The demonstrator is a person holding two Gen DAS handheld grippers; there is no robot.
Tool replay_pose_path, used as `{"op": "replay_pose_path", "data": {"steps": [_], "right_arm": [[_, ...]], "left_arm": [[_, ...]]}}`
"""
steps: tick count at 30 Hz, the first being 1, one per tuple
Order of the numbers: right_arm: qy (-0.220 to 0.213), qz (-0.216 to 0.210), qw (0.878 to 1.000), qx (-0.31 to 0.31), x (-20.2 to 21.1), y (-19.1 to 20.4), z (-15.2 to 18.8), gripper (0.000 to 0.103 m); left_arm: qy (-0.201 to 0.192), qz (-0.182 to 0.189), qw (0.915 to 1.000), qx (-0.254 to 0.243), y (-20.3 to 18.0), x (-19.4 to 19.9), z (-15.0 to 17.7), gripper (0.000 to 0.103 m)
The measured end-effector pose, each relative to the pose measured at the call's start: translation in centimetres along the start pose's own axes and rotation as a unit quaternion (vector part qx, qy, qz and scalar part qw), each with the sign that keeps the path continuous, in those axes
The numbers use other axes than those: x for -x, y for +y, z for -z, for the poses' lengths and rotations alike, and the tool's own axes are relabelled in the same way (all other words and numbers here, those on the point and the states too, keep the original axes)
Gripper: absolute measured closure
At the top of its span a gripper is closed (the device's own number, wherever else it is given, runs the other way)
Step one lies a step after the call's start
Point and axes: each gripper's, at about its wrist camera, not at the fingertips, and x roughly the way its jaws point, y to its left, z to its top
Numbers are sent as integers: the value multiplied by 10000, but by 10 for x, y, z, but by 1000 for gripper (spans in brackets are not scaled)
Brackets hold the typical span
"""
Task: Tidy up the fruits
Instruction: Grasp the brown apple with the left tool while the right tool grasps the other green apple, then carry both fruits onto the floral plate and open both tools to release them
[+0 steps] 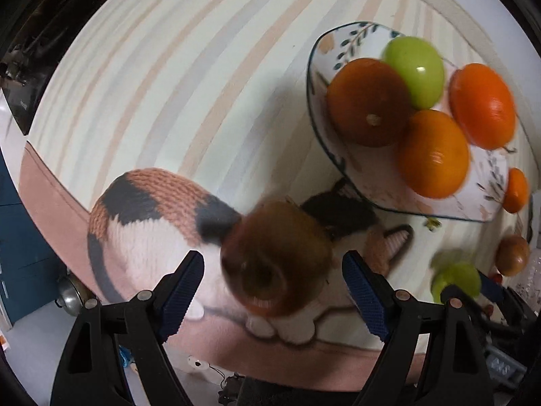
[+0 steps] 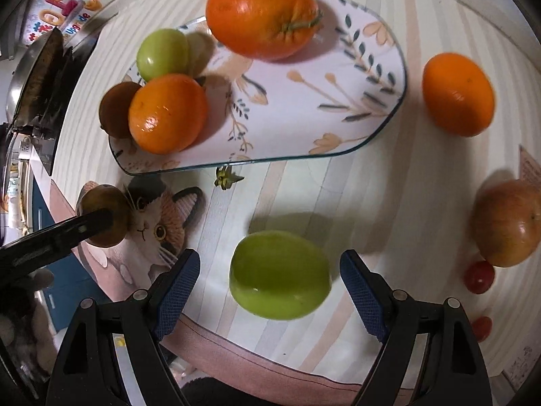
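While both claws hang nearly straight down over the striped desk [image 2: 389, 182], each has a loose fruit bracketed between its blue pads, and that is the relation the next move seems to turn on. The left claw [image 1: 274, 284] stands moderately wide around a brown fruit [image 1: 275, 258] resting on the cat picture [image 1: 152, 216]; the fruit sits centred in the gap, with no pad visibly pressing it, though blur makes contact hard to rule out. The right claw [image 2: 270, 284] is wide open around a green fruit [image 2: 280, 274], clear space on both sides, its longer axis running roughly across the gap. The flowered plate [image 2: 338, 84], already carrying several fruits, lies just beyond both claws. An orange [image 2: 458, 94], an apple [image 2: 507, 223] and small red tomatoes [image 2: 478, 277] remain off the plate to the right.
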Motion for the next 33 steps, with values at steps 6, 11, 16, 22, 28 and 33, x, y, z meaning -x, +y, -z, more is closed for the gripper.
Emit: {"op": "replay_pose_path", "data": {"steps": [6, 11, 16, 22, 28, 33], "right_arm": [[204, 83, 9997, 58, -13, 3, 0, 30], [343, 129, 9991, 212, -14, 3, 4, 37], [392, 174, 9985, 353, -14, 6, 14, 37], [433, 93, 9986, 287, -18, 1, 18, 37], [83, -1, 9995, 291, 5, 0, 19, 38], [-610, -157, 9979, 164, 53, -14, -1, 38]], "left_arm": [[-209, -14, 9997, 79, -2, -2, 5, 39], [-214, 75, 9997, -36, -20, 2, 35, 39], [-127, 320, 9993, -140, -40, 1, 65, 39], [-102, 264, 9995, -137, -52, -10, 78, 39], [-392, 351, 9983, -251, -70, 24, 69, 39], [-599, 881, 9936, -374, -92, 67, 45, 39]]}}
